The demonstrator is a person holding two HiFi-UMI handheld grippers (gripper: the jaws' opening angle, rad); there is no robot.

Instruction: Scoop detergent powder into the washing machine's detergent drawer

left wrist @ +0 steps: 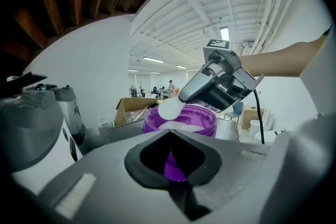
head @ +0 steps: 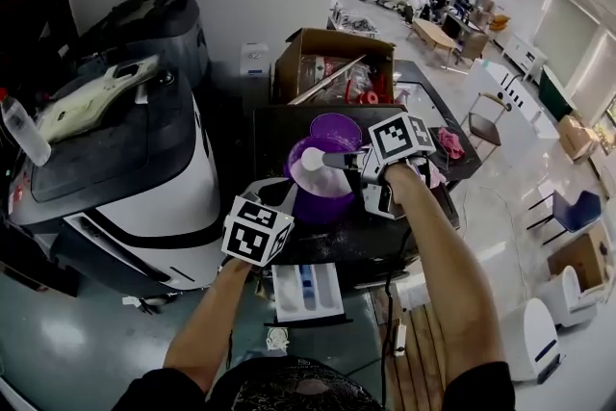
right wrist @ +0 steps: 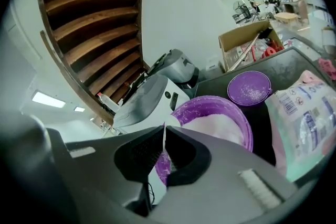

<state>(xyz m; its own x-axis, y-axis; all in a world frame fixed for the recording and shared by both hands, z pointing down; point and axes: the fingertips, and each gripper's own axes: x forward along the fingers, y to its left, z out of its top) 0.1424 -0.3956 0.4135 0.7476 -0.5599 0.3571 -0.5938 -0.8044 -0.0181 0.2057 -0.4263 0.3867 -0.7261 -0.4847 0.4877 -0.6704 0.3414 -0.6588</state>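
Observation:
A purple tub (head: 325, 192) of white detergent powder stands on the black washer top (head: 279, 125). My left gripper (head: 287, 199) is shut on the tub's near-left wall; purple plastic shows between its jaws in the left gripper view, where the gripper (left wrist: 173, 159) sits below the tub (left wrist: 181, 120). My right gripper (head: 358, 164) is shut on the handle of a white scoop (head: 313, 159), whose bowl hangs over the powder. From the right gripper (right wrist: 164, 139) only the thin white handle edge shows. The white detergent drawer (head: 308, 292) stands pulled out below.
The tub's purple lid (head: 335, 128) lies behind it. A pink-and-white detergent bag (right wrist: 304, 113) lies to the right. An open cardboard box (head: 337, 63) sits at the back. White and black machines (head: 125, 168) stand on the left. People sit at desks far off.

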